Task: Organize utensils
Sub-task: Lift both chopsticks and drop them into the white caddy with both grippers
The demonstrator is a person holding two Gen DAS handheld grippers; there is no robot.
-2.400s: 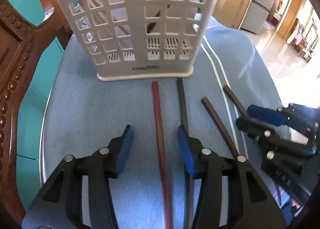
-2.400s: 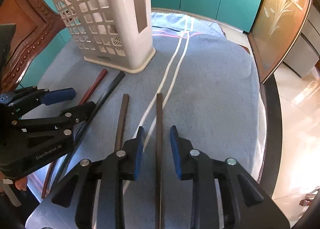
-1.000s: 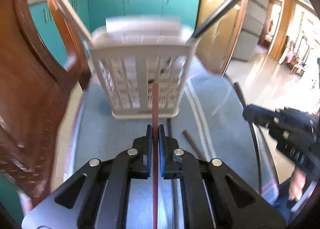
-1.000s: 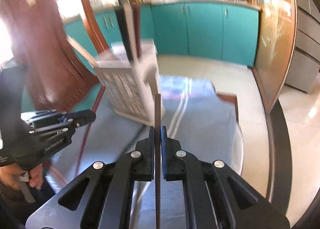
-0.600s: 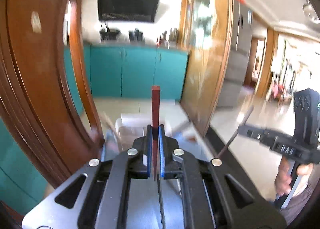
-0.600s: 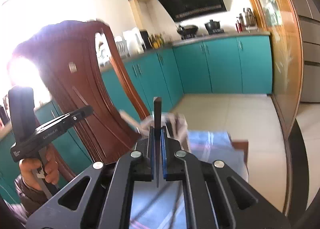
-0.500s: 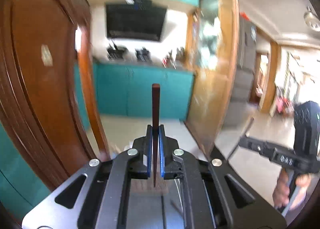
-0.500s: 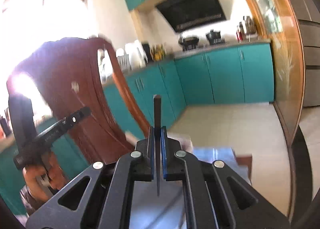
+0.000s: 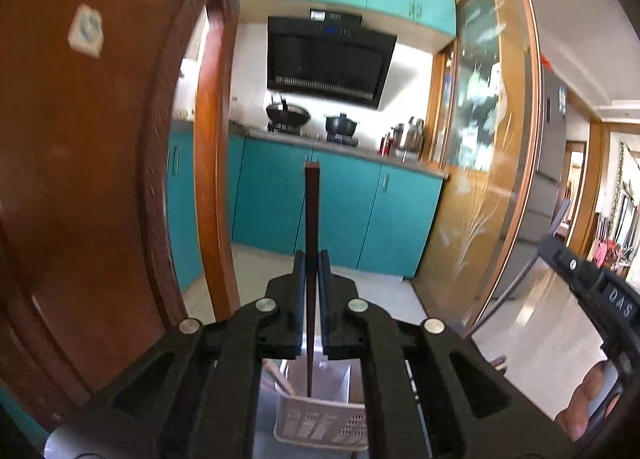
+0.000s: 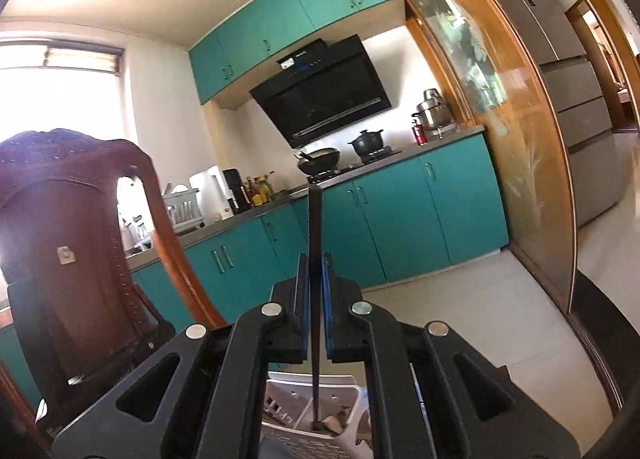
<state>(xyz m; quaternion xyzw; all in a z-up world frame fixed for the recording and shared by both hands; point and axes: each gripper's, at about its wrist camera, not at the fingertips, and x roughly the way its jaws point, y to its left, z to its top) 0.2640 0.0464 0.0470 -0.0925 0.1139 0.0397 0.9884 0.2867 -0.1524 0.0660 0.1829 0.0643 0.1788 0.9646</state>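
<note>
Two chopsticks, one per gripper: left gripper fingers clamp a reddish-brown chopstick, right gripper a black chopstick — both upright, tips over one white slotted basket. Basket mostly hidden — contents unclear.

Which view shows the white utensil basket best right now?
The left wrist view: the white utensil basket appears below the left tool, showing its open top, a divider and perforated front wall. In the right wrist view, the basket is partly hidden behind the right tool; only its rim and interior show.
</note>
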